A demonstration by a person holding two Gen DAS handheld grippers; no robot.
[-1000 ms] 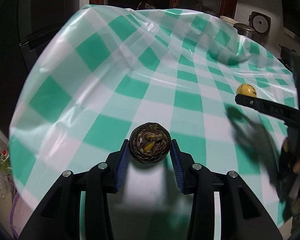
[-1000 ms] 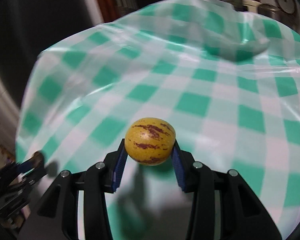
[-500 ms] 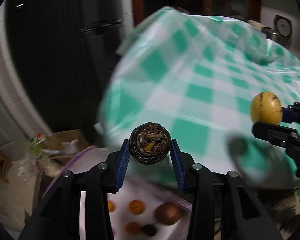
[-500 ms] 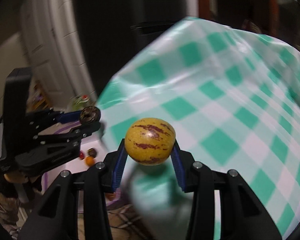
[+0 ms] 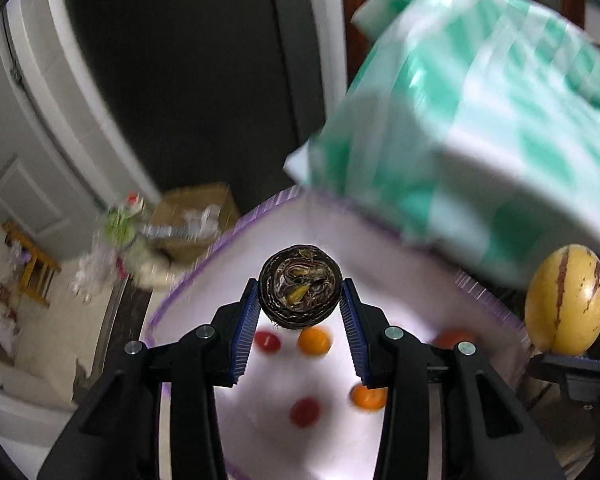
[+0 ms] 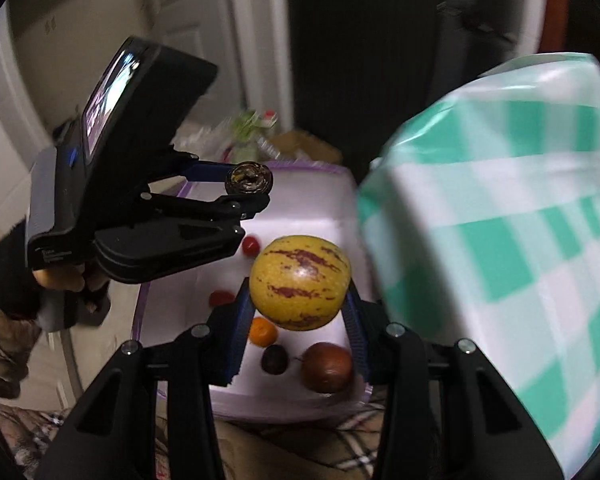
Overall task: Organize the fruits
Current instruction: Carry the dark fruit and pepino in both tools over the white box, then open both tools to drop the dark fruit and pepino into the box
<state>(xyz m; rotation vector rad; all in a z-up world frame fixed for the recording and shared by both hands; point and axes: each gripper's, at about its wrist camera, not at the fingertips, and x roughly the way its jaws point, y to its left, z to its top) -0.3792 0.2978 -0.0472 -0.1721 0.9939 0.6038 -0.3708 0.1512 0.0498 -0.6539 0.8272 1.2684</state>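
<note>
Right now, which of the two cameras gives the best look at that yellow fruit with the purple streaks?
The right wrist view: the yellow fruit sits centred and sharp there, clamped in the right gripper, streaks plain, above the white bin. The left wrist view catches it only at the right edge, seen side-on.

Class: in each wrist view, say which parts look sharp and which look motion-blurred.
Left wrist view: the dark fruit between the jaws is sharp; the checked cloth and floor clutter smear. Right wrist view: the yellow fruit is crisp; the cloth and white bin are soft.
</note>
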